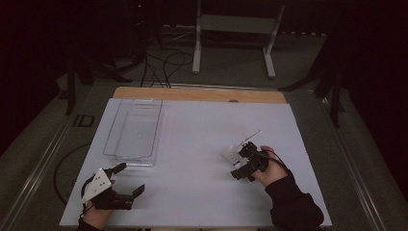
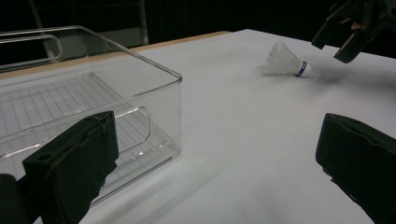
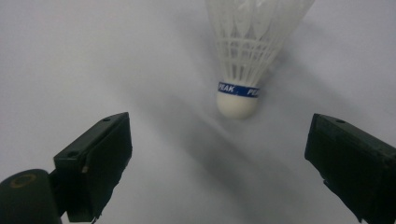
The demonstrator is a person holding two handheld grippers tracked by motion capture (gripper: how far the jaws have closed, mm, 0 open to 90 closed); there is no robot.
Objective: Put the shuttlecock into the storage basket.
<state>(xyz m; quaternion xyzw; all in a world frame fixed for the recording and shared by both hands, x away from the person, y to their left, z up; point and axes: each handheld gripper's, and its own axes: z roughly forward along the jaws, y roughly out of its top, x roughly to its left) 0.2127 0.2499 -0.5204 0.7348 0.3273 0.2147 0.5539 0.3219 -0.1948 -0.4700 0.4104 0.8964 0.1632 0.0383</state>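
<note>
Shuttlecock (image 3: 240, 65): a white feather-style shuttlecock lay on its side on the white table top, at the right half of the table in the high view (image 1: 230, 150). A blue band with white lettering ran around it just above the rounded white cork. In the right gripper view the cork pointed toward the camera and the skirt away from it.
Right gripper (image 3: 219, 158): its jaws stood wide apart and held nothing. The shuttlecock's cork sat just ahead of the gap between the jaw tips, touching neither. In the high view the gripper (image 1: 243, 161) sat in the person's right hand, just beside the shuttlecock on its near side. In the left gripper view it hung (image 2: 348, 35) above and to the right of the shuttlecock (image 2: 286, 61).
Left gripper (image 1: 129, 179): its jaws were also spread wide and gripped nothing. It was held low at the near left of the table, just in front of the bin's near end and well apart from the shuttlecock.
Clear plastic bin (image 1: 132, 127): a long transparent bin with a ribbed floor stood upright on the left half of the table, nothing visible inside. In the left gripper view its near corner (image 2: 173, 112) rose close behind the left jaw.
Table top (image 1: 202, 144): white, with a wooden strip along its far edge.
</note>
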